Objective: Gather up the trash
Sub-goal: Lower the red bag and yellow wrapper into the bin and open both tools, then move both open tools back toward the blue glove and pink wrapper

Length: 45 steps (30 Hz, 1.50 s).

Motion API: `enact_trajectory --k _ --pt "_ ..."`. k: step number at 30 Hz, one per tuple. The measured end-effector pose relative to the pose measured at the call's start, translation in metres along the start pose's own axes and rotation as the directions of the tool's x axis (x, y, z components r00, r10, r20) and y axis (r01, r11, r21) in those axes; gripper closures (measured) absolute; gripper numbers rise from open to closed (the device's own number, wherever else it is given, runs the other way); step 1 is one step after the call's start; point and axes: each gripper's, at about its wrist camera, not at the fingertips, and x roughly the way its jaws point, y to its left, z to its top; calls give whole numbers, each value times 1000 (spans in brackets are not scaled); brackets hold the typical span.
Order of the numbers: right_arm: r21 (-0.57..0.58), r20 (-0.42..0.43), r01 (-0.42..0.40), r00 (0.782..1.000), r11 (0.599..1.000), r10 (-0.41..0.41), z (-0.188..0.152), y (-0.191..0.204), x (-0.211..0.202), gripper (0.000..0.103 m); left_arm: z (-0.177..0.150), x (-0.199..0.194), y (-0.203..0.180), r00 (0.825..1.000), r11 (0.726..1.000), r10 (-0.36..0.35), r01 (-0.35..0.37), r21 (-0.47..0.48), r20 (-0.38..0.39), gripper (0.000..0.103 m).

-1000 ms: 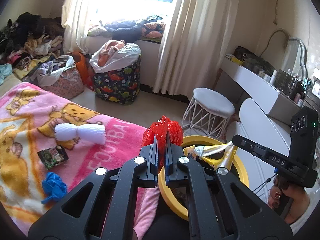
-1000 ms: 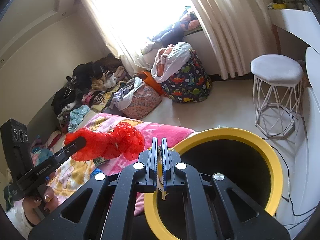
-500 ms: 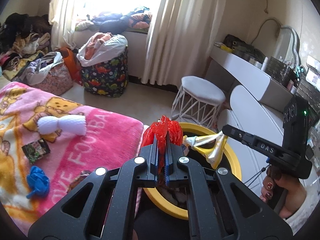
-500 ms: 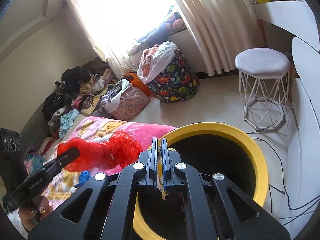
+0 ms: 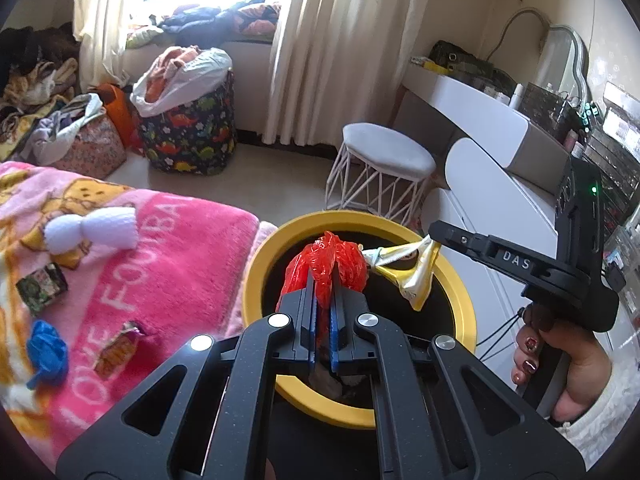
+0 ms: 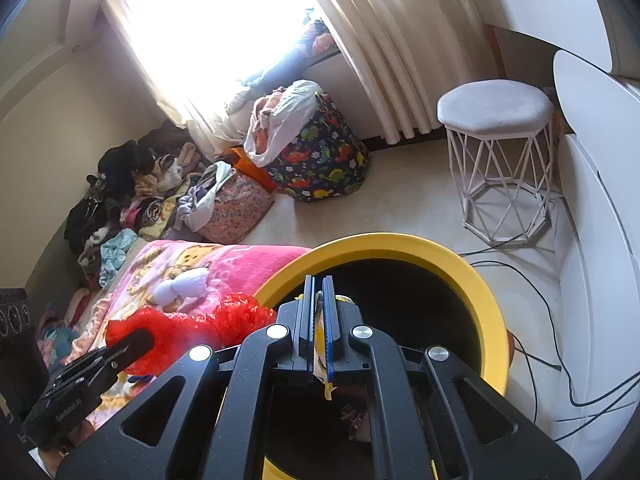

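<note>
Messy bedroom, and both loads hang over the yellow bin (image 5: 256, 280): left gripper (image 5: 325, 280) pinching red plastic (image 5: 324, 264), right gripper (image 6: 319, 288) pinching a gold wrapper (image 5: 412, 276), neither dropped, more scraps on the pink blanket (image 5: 160, 260) off left.

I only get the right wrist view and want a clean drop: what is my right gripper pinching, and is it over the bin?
Observer: The right gripper is shut on a gold wrapper that hangs above the opening of the yellow bin.
Operator: And the red bag?
Observer: The left gripper is shut on the red bag, over the opening too, inside the rim.
Operator: Anything else on the bed?
Observer: On the pink blanket lie a blue crumpled piece, a green packet and an orange wrapper.
</note>
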Motion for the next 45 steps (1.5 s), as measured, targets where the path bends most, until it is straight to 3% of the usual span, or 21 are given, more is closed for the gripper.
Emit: enact_trajectory --k 7,8,9,11,13,15,18,23,45 --pt "4 -5 43 999 999 -43 -3 -8 5 97 -6 12 -2 999 1000 -16 16 -3 -36 101" --pt "12 -4 44 999 999 -44 -3 -9 5 96 -6 13 -2 999 1000 -17 17 -6 -40 97" --pt "18 -5 40 999 999 -40 -3 -11 6 94 -5 13 -1 999 1000 -16 16 -11 -41 85" --pt "12 -4 56 998 998 -56 -4 -9 6 72 -4 12 3 999 1000 -10 10 -21 -35 63" --pt "-8 -1 63 998 998 -63 -5 -6 6 60 -4 10 7 1000 999 -3 2 -35 -25 52" --pt "-27 -7 63 998 998 -63 -6 0 7 56 -2 7 11 1000 999 9 -10 -49 -14 29" --pt "-55 -13 56 998 997 -57 -8 10 9 49 -1 1 15 999 998 31 -31 -56 8 20" --pt "-106 -18 38 999 994 -40 -9 30 11 38 3 -10 23 996 995 74 -71 -67 42 13" --pt "-232 -35 -21 999 972 13 -10 94 22 29 8 -48 78 973 973 190 -168 -161 133 11"
